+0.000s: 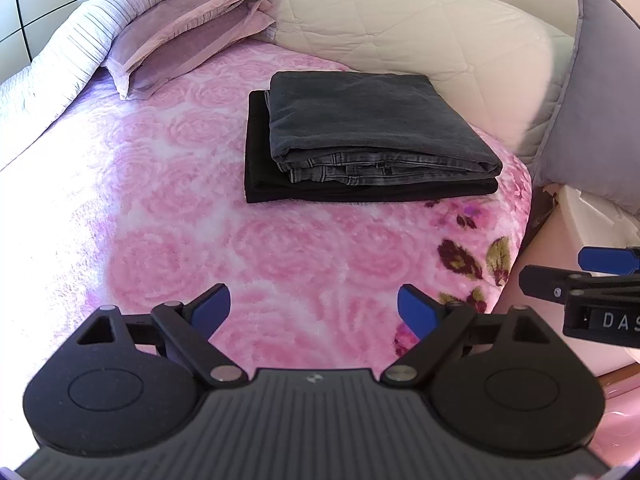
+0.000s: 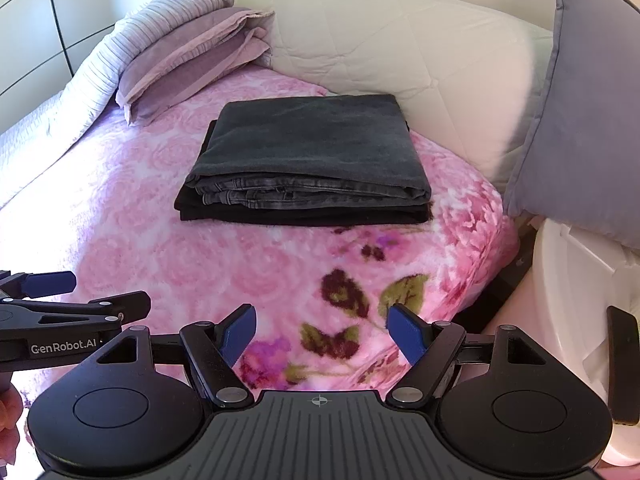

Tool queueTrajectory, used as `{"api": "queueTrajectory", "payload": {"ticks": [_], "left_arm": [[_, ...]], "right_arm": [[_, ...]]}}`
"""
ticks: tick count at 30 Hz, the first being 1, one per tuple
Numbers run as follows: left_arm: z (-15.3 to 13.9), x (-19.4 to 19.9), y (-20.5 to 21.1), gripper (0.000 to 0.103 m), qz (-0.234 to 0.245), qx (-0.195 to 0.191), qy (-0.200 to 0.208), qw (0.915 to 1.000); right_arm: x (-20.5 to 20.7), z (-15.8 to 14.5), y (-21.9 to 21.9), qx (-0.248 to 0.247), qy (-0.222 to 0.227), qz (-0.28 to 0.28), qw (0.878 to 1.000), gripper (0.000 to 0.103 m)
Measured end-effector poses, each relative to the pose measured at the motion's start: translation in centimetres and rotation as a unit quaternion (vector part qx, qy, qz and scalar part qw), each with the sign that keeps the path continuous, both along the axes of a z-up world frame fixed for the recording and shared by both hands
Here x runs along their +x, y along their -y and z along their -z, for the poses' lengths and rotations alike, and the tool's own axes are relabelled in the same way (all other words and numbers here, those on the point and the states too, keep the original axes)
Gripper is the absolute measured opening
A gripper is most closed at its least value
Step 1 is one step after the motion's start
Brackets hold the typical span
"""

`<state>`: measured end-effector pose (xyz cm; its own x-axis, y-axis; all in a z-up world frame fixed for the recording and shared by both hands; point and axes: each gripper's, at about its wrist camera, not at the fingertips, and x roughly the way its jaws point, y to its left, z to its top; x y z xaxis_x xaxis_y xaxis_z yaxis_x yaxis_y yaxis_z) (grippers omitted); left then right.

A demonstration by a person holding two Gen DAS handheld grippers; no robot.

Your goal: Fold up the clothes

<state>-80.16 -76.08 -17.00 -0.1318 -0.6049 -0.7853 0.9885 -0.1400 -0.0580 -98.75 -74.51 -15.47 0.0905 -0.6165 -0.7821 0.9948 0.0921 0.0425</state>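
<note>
Blue pads on the left gripper (image 1: 314, 312) are standing far apart, with only the pink rose-patterned blanket (image 1: 168, 216) showing between them; nothing is being held. Its black body is filling the bottom of the left wrist view and pointing down at the bed. Just beside it, at the right edge of that view, part of the right gripper (image 2: 321, 334) is showing, and in its own camera its jaws are likewise spread wide and carrying nothing, hovering over the blanket's darker flower print (image 2: 344, 296). At the lower left corner of the right wrist view a bit of the person's hand (image 2: 10, 420) is peeking in under the left tool.

Further up the blanket, well apart from both grippers, the folded clothes are lying in a neat stack. Grey jeans (image 1: 360, 120) are sitting on top, folded into a rectangle with their layered hems facing the cameras, and a black garment (image 1: 260, 152) is lying flat beneath them, sticking out a little along the near and left edges.

To the right of the bed's corner, a white container (image 2: 568, 280) is standing with a grey cushion (image 2: 592, 112) leaning above it. Behind the stack a cream quilted headboard (image 1: 400, 24) is curving across. At the far left, mauve pillows (image 1: 184, 36) are resting against a rolled striped cover (image 1: 100, 12).
</note>
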Motion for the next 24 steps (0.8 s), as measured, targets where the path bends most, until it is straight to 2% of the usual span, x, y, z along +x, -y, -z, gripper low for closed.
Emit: {"api": "queueTrajectory", "payload": {"ticks": [24], "left_arm": [[-0.26, -0.27, 0.07, 0.089, 0.002, 0.003, -0.001, 1.0]], "right_arm": [[0.03, -0.66, 0.25, -0.001, -0.003, 0.002, 1.0, 0.076]]}}
